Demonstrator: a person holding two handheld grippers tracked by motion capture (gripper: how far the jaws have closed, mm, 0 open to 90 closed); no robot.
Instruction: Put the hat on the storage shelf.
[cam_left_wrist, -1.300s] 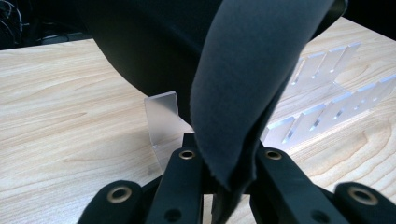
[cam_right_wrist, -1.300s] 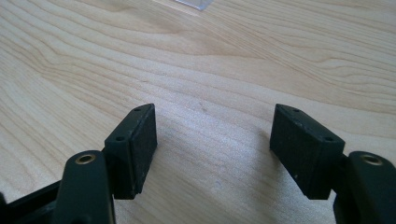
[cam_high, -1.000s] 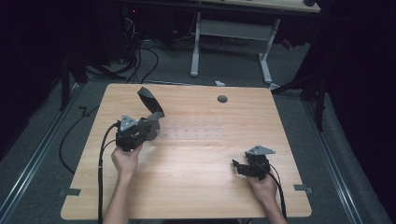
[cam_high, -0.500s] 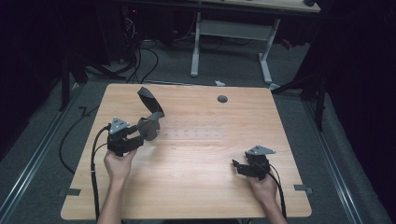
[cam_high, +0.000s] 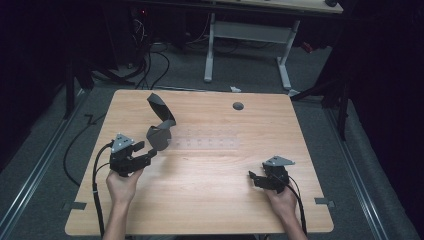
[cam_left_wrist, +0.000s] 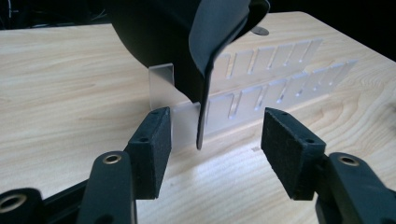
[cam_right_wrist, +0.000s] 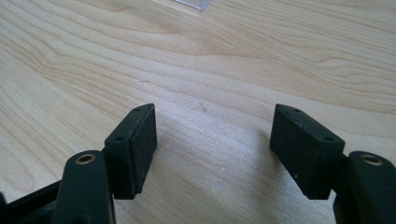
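Since a second ago, the left gripper (cam_high: 146, 150) has drawn back toward the person from the black piece (cam_high: 160, 131); the right gripper (cam_high: 254, 178) has not moved.

Left jaws stand wide, empty, just short of the black piece, whose thin lower edge hangs between them in the left gripper view. That piece stands in the clear slotted rack's (cam_high: 205, 143) left end. Well right of the rack, the right jaws rest wide on bare table (cam_high: 210, 200). A release seems likeliest.

Your black folded sheet (cam_left_wrist: 187, 42) runs off the top edge of the left gripper view. It hides part of the clear slotted rack (cam_left_wrist: 261, 88) behind it, whose far end blurs.
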